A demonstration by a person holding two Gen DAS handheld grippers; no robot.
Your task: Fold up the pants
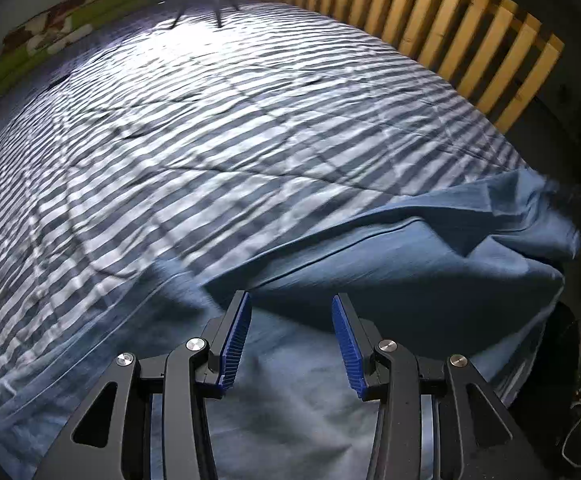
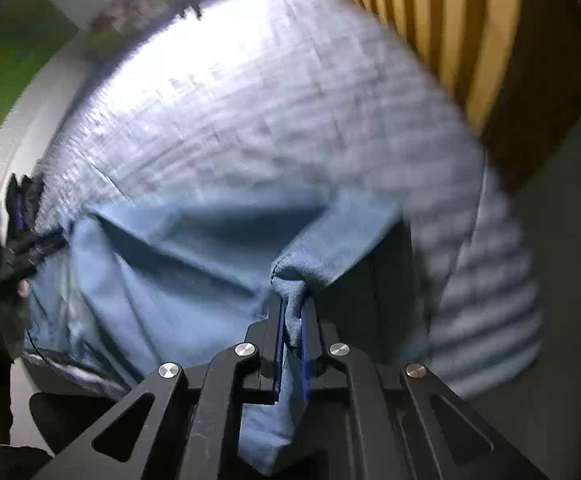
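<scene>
The blue pants (image 1: pixel 390 256) lie crumpled across the lower right of the left wrist view, spread on a bed with a blue-and-white striped cover (image 1: pixel 210 140). The left gripper (image 1: pixel 290 304) points steeply down over them from the bottom centre of that frame, its blue-padded jaws standing apart with nothing between them, only cloth underneath. The right gripper (image 2: pixel 292 316) also tilts steeply down at the bottom centre of its own view, jaws closed tight on a bunched fold of the pants (image 2: pixel 194 256), which hangs pinched between the pads and trails down behind them.

Only the right wrist view shows this grip; at its left edge a dark blurred shape, seemingly the other gripper, sits near the cloth's far edge. The left wrist view alone gives the cover's stripes sharply.

A wooden slatted headboard (image 1: pixel 450 24) runs along the upper right, a green patterned item (image 1: pixel 62 28) sits upper left, and bright light glares at the top
</scene>
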